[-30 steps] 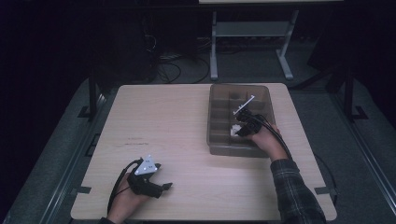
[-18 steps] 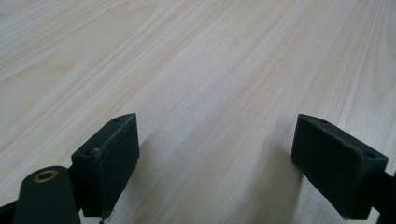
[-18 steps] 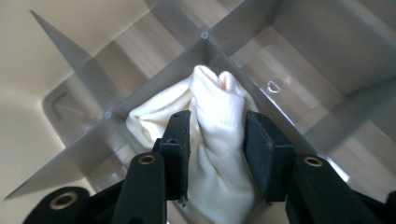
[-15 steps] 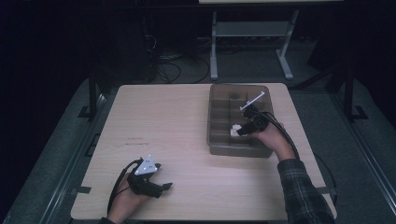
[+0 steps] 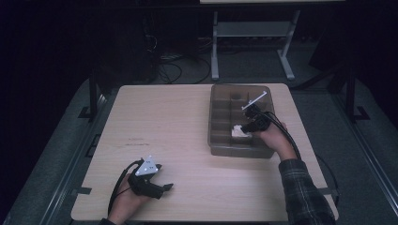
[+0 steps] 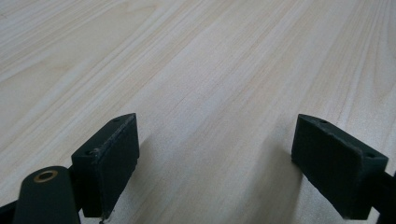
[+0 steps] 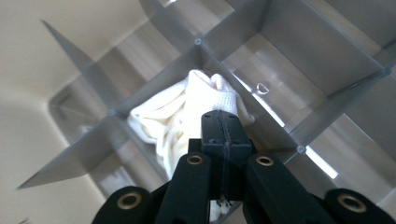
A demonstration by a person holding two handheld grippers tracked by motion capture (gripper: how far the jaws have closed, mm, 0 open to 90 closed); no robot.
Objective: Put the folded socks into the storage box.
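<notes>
Pale wooden table (image 5: 187, 122), dark room beyond. White cloth (image 7: 173, 116) — bunched in one compartment of the grey divided tray (image 5: 220, 145), on the side toward the table's front edge; the tray stands near the table's right edge. Right gripper (image 7: 223, 123) — held over that compartment, jaws just closed and now pressed flat together, their tips against the cloth; whether any fabric is pinched between them cannot be told. Left gripper (image 6: 215, 154) — resting on the table near its front left corner, jaws wide apart with bare wood between them, well apart from the tray.
</notes>
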